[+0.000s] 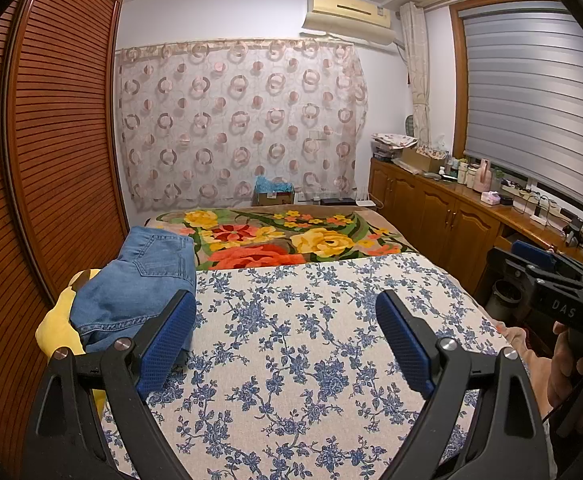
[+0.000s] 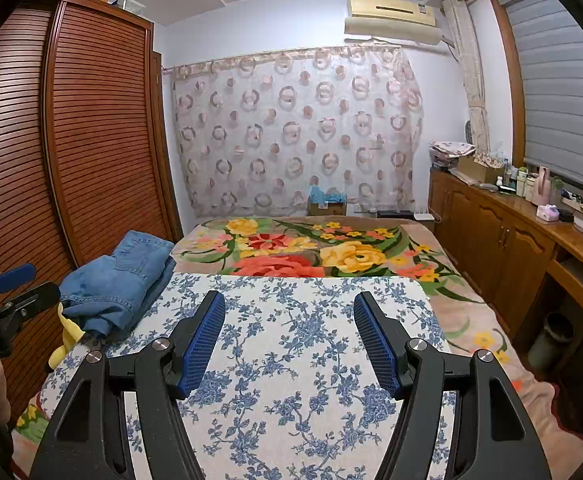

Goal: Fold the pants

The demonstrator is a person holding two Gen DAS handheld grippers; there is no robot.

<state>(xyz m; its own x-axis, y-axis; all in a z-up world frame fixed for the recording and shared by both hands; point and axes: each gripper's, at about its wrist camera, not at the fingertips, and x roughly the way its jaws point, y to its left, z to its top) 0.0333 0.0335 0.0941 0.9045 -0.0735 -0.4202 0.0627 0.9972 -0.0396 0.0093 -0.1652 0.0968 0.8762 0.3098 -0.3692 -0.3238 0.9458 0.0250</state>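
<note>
Folded blue denim pants (image 1: 139, 284) lie in a soft rumpled stack on a yellow plush (image 1: 57, 324) at the left edge of the blue-flowered white cloth (image 1: 311, 340), while the left gripper (image 1: 285, 320) and right gripper (image 2: 289, 322) hover with ribbed blue pads (image 2: 205, 344) spread wide, empty.
</note>
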